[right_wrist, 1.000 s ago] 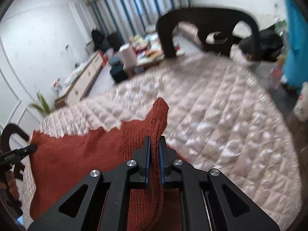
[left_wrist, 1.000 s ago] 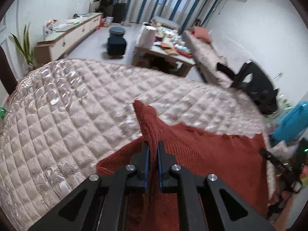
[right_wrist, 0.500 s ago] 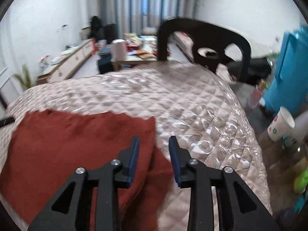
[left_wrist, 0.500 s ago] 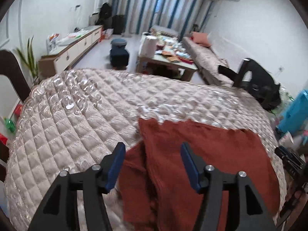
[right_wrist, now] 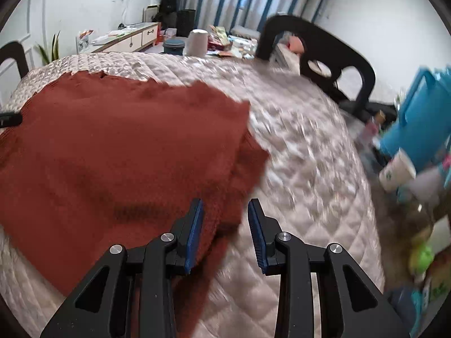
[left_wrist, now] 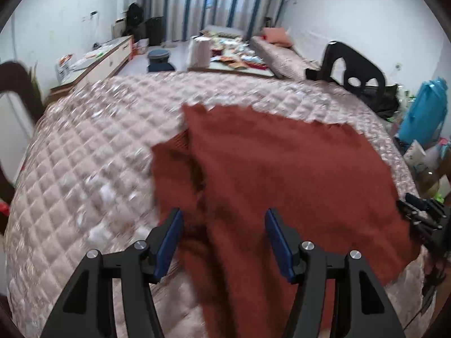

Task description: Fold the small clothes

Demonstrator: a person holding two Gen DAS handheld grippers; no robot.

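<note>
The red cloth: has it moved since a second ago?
Yes. The red cloth was pinched up in both grippers; now it lies dropped, folded on the quilted cover, with both grippers open.

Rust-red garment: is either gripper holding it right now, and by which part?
Nothing is held. The left gripper and right gripper are both open above the garment.

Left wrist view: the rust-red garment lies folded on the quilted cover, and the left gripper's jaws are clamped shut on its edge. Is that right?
Not quite. The rust-red garment does lie folded on the quilted cover, but the left gripper has its jaws spread wide apart, holding nothing. The left wrist view shows the cloth lying free between and beyond the blue pads.
</note>
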